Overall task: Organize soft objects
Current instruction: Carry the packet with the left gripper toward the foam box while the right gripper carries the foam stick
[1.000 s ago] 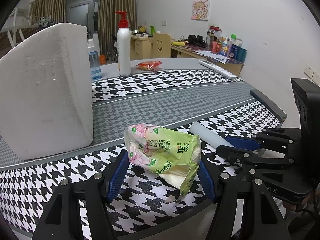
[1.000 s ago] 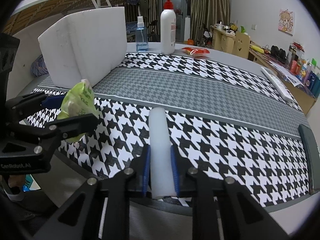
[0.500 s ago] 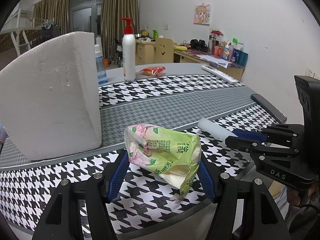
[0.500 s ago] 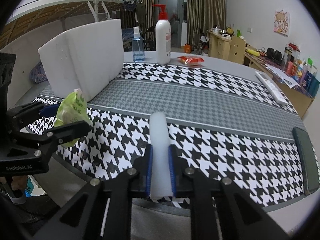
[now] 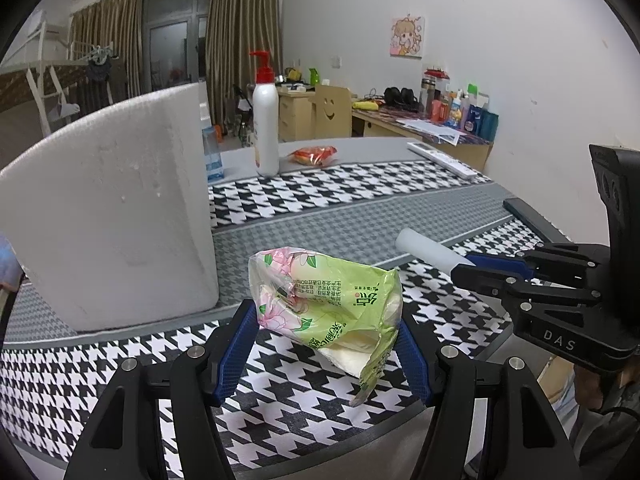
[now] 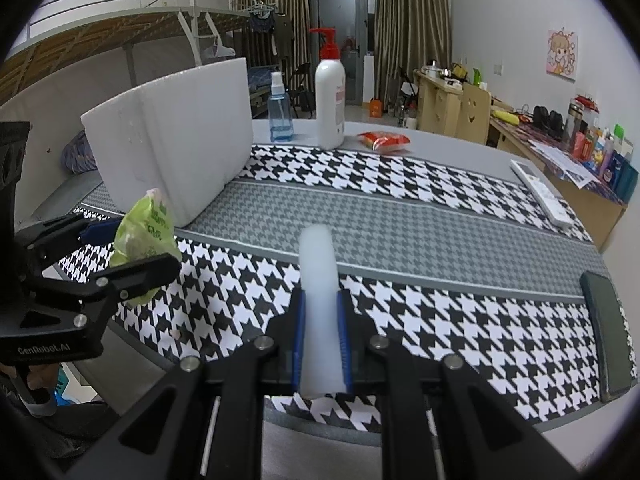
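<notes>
Your left gripper [image 5: 326, 332] clamps the green tissue pack [image 5: 328, 300] above the houndstooth tablecloth [image 5: 120, 364], just beside the white foam box [image 5: 108, 224]. Your right gripper [image 6: 322, 340] pinches a white foam tube [image 6: 318, 280] narrowly; it seems lifted off the cloth. A pump bottle [image 6: 330, 104] stands far behind

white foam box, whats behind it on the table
Behind the white foam box a blue spray bottle and a white pump bottle stand on the table. Anything directly behind its walls is hidden, as is its inside.
</notes>
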{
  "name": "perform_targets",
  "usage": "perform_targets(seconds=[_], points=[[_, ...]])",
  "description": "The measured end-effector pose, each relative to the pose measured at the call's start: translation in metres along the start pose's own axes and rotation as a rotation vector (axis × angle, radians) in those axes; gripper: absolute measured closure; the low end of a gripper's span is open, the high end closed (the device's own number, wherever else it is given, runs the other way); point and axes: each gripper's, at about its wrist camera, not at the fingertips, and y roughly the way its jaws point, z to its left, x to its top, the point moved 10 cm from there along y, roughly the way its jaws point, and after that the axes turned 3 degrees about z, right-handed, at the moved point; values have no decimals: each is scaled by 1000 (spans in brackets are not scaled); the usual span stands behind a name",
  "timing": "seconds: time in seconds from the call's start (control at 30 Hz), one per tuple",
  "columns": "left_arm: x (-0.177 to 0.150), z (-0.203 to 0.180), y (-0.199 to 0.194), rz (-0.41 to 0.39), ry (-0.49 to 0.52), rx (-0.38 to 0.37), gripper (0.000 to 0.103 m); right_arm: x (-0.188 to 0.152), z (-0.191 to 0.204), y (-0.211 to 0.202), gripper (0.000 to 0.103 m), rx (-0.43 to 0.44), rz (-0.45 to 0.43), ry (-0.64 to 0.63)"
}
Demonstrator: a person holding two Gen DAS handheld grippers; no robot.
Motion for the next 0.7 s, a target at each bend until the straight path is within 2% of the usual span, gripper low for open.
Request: perform_targets(seconds=[0.7], points=[[33,8,-16,-77,39,37,36,33,4,-9,84,17,-51,5]])
